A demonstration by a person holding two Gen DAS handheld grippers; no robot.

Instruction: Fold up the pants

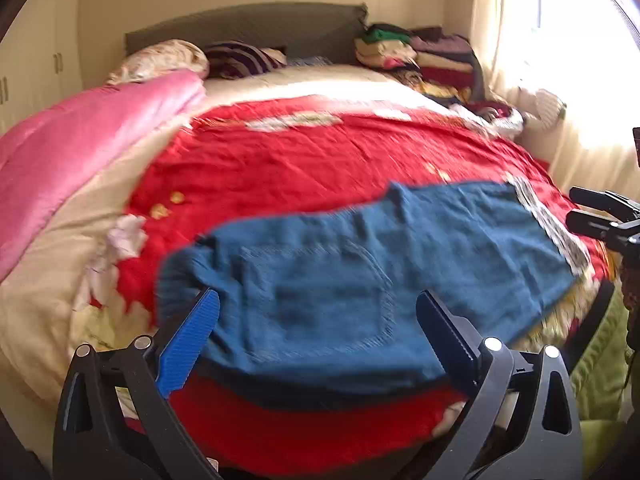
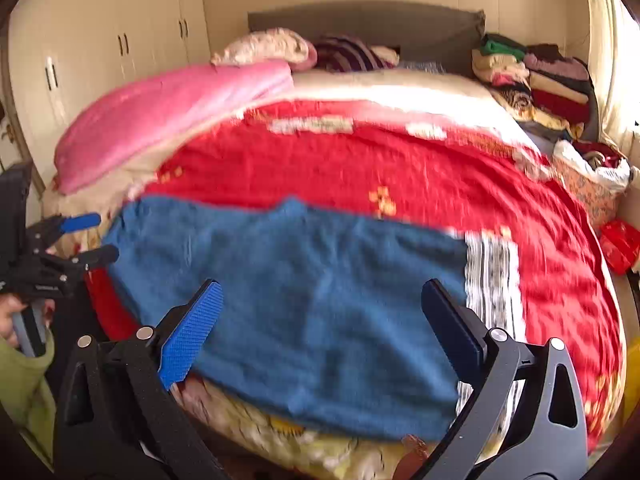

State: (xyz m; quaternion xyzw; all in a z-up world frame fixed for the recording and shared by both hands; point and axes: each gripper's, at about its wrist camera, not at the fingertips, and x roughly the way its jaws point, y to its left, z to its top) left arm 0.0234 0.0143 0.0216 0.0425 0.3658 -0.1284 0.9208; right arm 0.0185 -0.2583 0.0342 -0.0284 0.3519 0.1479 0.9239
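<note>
The blue jeans (image 1: pixel 360 280) lie folded flat across the near edge of the red bedspread (image 1: pixel 300 160), back pocket up. My left gripper (image 1: pixel 319 294) hovers over their near left part, jaws wide open, nothing between the pads. The right wrist view shows the same jeans (image 2: pixel 300 300) with my right gripper (image 2: pixel 322 284) above their near right half, also wide open and holding nothing. Each gripper appears in the other's view: the right gripper (image 1: pixel 600 212) at the jeans' right end, the left gripper (image 2: pixel 104 236) at their left end. Both views are motion-blurred.
A black-and-white patterned strip (image 2: pixel 492 280) lies at the jeans' right end. A pink quilt (image 2: pixel 168 112) and pillows (image 2: pixel 272 48) sit far left, stacked folded clothes (image 2: pixel 536 76) far right. Wardrobe doors (image 2: pixel 120 40) stand left, a bright curtain (image 1: pixel 540 80) right. A hand in a green sleeve (image 2: pixel 24 360) grips the left handle.
</note>
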